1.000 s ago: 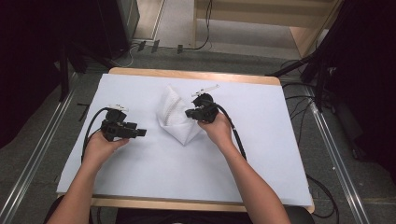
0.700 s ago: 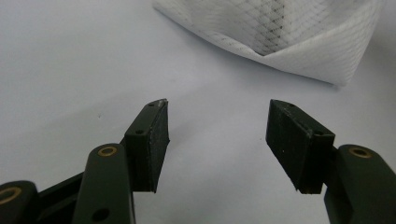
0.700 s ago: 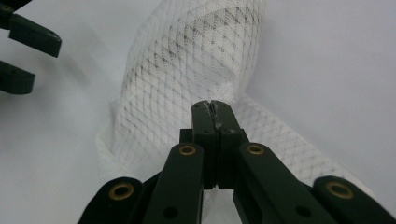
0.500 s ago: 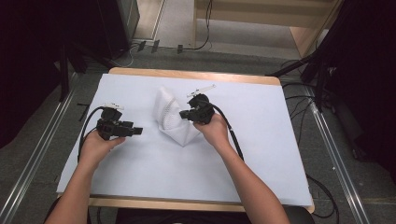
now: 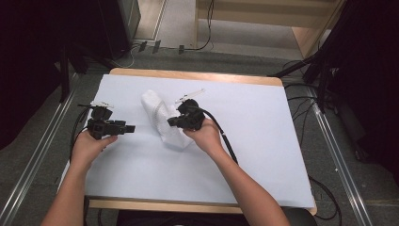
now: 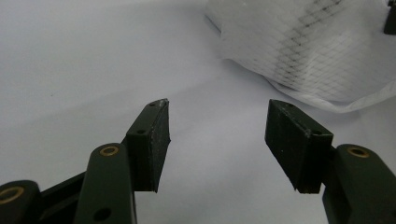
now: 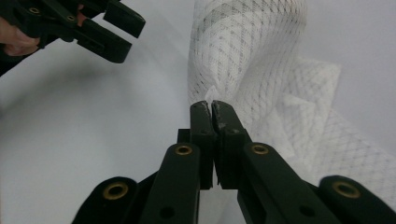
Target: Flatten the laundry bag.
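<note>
A white mesh cloth (image 5: 159, 117) lies bunched in the middle of the white-covered table (image 5: 263, 122). My right gripper (image 5: 171, 122) is shut on a fold of the cloth (image 7: 243, 60) and holds it lifted off the table; its jaws pinch the netting at the tips (image 7: 211, 108). The left gripper (image 5: 130, 128) is held just left of the cloth, a little apart from it, jaws open and empty (image 6: 215, 121). In the left gripper view the mesh cloth (image 6: 303, 51) lies ahead and to the right. The left gripper (image 7: 119, 35) also appears at the upper left of the right gripper view.
The table's wooden edge (image 5: 188, 74) runs along the far side. Cables (image 5: 221, 136) trail from both grippers across the sheet. Dark equipment and floor cables (image 5: 324, 84) stand to the right of the table.
Both grippers have shifted left. The right gripper has dragged the cloth leftward, folding it into a narrower, taller bundle. The left gripper stays open.
</note>
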`<state>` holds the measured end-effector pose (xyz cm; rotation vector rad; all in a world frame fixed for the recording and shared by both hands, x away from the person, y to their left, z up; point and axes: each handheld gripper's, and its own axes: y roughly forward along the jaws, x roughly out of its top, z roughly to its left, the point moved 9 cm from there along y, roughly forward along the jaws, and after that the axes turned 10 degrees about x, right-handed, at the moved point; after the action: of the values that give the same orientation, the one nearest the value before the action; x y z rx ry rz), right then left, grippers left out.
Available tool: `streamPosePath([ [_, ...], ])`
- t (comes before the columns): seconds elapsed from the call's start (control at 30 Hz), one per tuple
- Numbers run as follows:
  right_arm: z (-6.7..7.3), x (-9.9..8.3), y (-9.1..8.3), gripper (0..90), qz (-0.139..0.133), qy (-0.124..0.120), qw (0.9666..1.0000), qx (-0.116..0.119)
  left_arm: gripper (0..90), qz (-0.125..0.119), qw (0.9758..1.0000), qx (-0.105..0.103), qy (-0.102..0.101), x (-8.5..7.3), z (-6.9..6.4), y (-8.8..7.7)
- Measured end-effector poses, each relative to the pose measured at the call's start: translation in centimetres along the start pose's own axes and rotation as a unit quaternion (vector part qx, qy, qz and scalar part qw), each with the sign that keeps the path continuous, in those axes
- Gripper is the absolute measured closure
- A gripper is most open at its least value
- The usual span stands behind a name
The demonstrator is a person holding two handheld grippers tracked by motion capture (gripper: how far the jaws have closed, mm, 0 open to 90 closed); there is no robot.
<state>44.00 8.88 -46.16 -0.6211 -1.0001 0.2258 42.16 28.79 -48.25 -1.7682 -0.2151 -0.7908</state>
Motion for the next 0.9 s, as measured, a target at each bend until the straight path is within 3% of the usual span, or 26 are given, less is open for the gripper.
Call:
streamPosePath([
  [0.17,1.1,0.3,-0.4,77.7,-0.001,-0.001,0.9999,0.013,41.1,-0.002,1.0000,-0.001,-0.008,0.0,0.3,-0.2],
  [0.33,1.6,0.6,-1.5,75.3,-0.006,-0.014,0.9998,0.008,41.3,-0.007,0.9999,0.002,-0.011,0.2,0.5,-0.7],
  [0.43,1.5,0.5,-2.2,73.7,-0.007,-0.008,0.9999,0.009,41.4,-0.008,0.9999,0.003,-0.011,0.2,0.7,-1.0],
  [0.6,0.6,0.0,-3.3,73.0,-0.008,-0.006,0.9999,-0.004,41.3,-0.009,0.9999,0.006,-0.006,0.3,0.7,-1.5],
  [0.9,-2.3,-2.1,-4.5,73.0,-0.007,0.018,0.9994,-0.029,40.6,-0.020,0.9997,0.011,-0.004,0.7,1.0,-2.4],
])
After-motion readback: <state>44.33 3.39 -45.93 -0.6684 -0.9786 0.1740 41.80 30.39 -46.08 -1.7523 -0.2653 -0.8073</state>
